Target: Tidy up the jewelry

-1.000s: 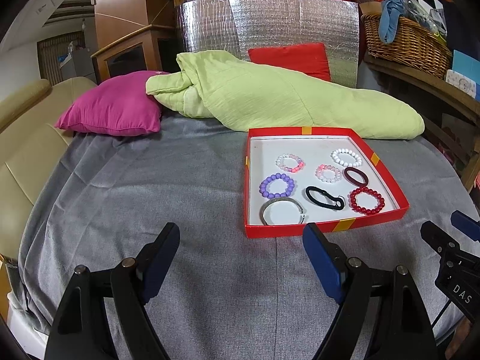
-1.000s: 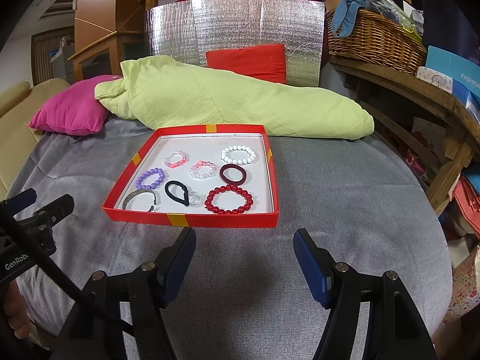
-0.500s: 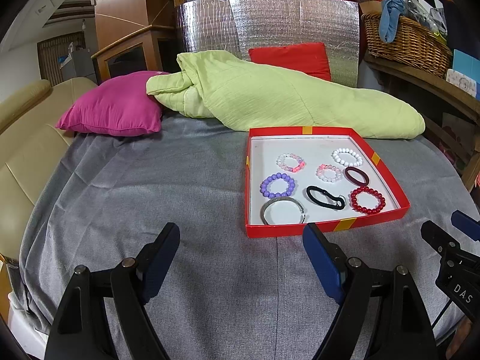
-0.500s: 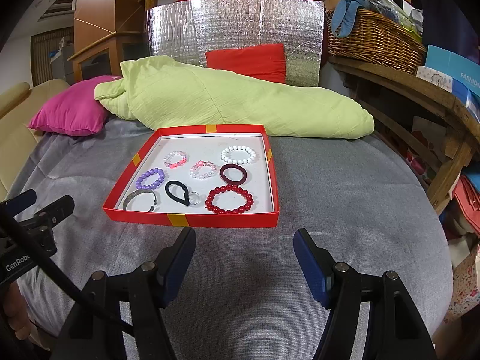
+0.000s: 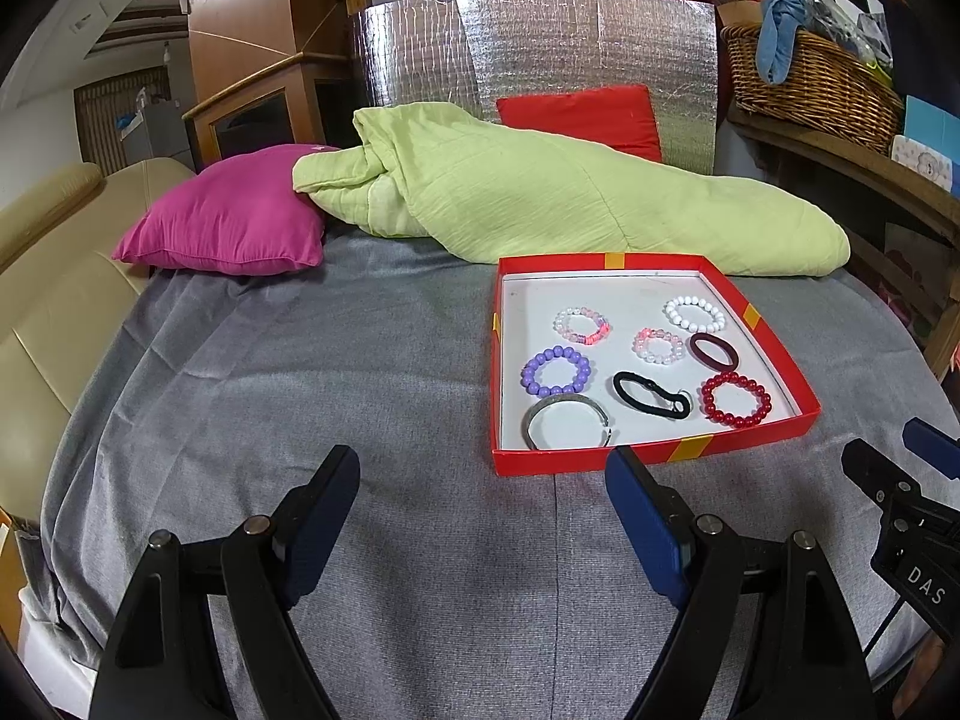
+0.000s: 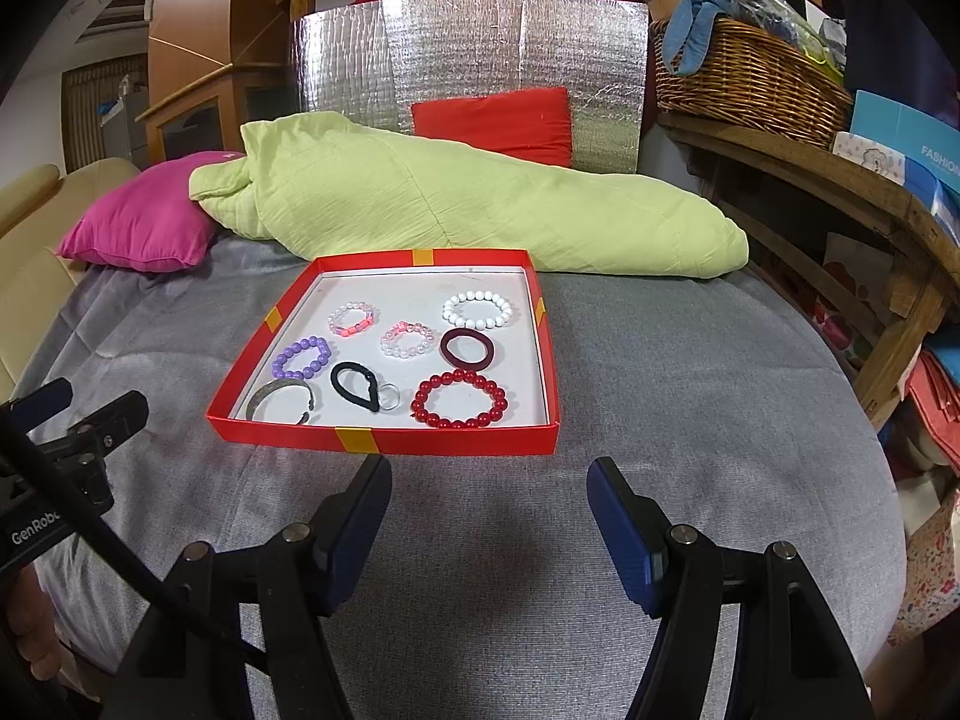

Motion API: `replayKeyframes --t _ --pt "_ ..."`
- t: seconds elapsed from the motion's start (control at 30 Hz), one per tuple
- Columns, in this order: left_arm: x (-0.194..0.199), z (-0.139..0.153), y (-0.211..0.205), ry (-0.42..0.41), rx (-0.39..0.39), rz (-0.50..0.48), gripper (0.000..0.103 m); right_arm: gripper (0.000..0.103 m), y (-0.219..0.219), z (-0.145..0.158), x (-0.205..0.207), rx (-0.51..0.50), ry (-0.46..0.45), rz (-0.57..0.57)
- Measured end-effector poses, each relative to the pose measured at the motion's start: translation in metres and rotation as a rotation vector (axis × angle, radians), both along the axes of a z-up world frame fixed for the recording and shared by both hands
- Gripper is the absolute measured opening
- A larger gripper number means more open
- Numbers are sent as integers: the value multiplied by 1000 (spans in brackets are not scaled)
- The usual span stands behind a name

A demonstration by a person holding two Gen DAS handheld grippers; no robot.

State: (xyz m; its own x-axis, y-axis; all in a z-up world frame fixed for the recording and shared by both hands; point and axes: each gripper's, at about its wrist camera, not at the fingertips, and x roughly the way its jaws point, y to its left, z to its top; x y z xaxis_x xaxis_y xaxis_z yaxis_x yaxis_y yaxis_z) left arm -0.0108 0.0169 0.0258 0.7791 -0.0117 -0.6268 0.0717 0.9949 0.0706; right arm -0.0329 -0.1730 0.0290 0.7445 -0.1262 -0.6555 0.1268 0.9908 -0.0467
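From the left wrist view we are holding the left gripper low over the grey cloth, pointing downward and forward, its blue-padded jaws standing wide apart with nothing between them. The red tray is lying ahead and to the right, its near rim just past the right fingertip. In it we are counting eight pieces: one white bead bracelet, two pink-and-clear bead bracelets, one purple bead bracelet, one dark red bead bracelet, one maroon band, one black hair tie and one silver bangle. The right gripper is showing at the right edge. From the right wrist view we are holding the right gripper the same way, jaws spread and empty, the tray lying just beyond its fingertips, slightly left. The same eight pieces are lying there, none touching a finger. Behind it we are seeing one green quilt, one pink pillow and one red cushion.
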Motion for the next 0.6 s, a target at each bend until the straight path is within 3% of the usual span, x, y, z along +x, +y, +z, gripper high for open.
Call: replayKeyframes --t 0.6 --pt "0 -1 0 5 4 0 85 71 0 -1 1 2 2 -2"
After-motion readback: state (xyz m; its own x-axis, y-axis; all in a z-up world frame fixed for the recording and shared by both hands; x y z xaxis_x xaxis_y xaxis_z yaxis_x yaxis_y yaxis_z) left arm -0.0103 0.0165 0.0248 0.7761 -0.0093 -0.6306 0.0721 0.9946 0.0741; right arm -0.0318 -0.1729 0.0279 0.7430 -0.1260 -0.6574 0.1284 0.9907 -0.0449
